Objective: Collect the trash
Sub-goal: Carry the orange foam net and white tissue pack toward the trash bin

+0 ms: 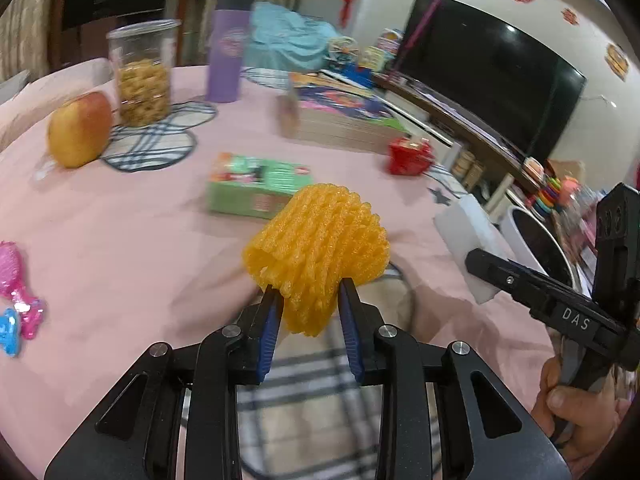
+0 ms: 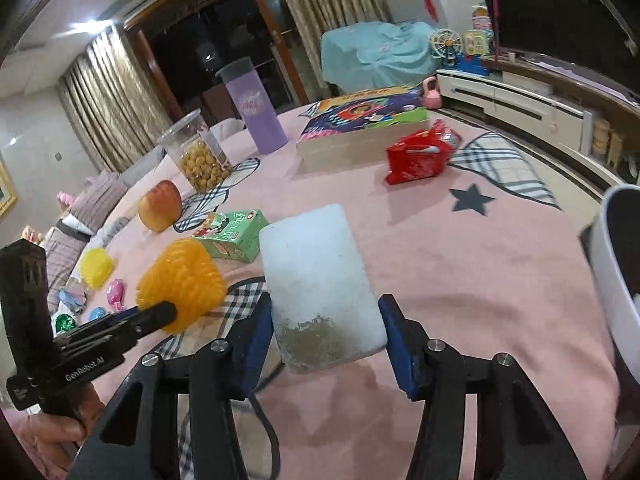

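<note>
Nearest the cameras, above the front edge of the pink-clothed bench (image 2: 460,248), both hands carry trash. The left gripper (image 1: 308,304) has its blue-padded jaws narrowed onto the lower end of an orange foam fruit net (image 1: 320,248), squashing it where the pads bite. The right gripper (image 2: 324,332) has its jaws about half spread and pressed on the two long sides of a white foam block (image 2: 316,276) with a dirty patch near its held end.

Beyond the bench's right edge stands a white round bin (image 2: 616,272) with a dark inside, the likely goal for both pieces. To do this step well, I would bring each piece fully over the bin's mouth before letting go, one hand at a time, so the grippers do not crowd each other; the net is light and springy and may cling to a pad, so the jaws should spread wide.

Farther in lie a green carton (image 1: 256,188) and a red crumpled wrapper (image 2: 420,156), probably the next trash. An apple (image 1: 80,132), a clear snack jar (image 1: 142,72), a purple bottle (image 2: 260,108) and a thick book (image 2: 360,128) toward the far edge should stay.
</note>
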`<action>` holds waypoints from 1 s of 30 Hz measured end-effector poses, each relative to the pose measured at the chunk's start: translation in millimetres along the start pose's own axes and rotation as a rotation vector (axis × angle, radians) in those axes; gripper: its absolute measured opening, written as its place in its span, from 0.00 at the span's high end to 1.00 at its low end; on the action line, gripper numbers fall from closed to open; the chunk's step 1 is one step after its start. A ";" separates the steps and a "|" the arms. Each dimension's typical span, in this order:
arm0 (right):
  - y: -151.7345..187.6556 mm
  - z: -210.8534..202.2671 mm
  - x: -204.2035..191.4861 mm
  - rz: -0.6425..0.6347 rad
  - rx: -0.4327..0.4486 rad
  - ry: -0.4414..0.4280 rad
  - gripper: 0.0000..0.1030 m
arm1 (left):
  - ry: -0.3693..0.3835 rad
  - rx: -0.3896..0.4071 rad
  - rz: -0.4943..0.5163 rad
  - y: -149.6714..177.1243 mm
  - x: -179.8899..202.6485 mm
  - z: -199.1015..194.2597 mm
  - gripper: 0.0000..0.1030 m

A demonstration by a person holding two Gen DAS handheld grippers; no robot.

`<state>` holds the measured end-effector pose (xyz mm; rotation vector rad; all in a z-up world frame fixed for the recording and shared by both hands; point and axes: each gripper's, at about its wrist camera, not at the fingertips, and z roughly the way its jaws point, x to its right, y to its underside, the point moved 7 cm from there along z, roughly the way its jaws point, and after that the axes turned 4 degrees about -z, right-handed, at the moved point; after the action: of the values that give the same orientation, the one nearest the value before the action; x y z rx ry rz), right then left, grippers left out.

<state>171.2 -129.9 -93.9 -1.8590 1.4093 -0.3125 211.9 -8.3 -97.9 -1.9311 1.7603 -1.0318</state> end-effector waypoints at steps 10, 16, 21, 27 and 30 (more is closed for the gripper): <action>16.6 -44.7 33.4 0.063 0.031 0.048 0.48 | 0.062 -0.030 0.104 13.6 68.2 6.2 0.74; 23.8 -67.7 53.4 0.103 0.054 0.072 0.48 | 0.091 -0.051 0.149 21.4 99.5 9.8 0.74; 25.0 -83.3 69.2 0.131 0.074 0.089 0.48 | 0.109 -0.059 0.181 26.2 123.0 10.4 0.74; 26.9 -100.3 86.6 0.155 0.100 0.111 0.48 | 0.127 -0.069 0.220 29.7 147.7 13.3 0.74; 29.2 -106.5 94.5 0.172 0.112 0.122 0.48 | 0.137 -0.075 0.237 30.8 160.0 15.8 0.74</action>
<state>120.0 -263.0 -65.5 -1.6398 1.5896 -0.4147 196.6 -170.7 -83.5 -1.6757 2.0717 -1.0465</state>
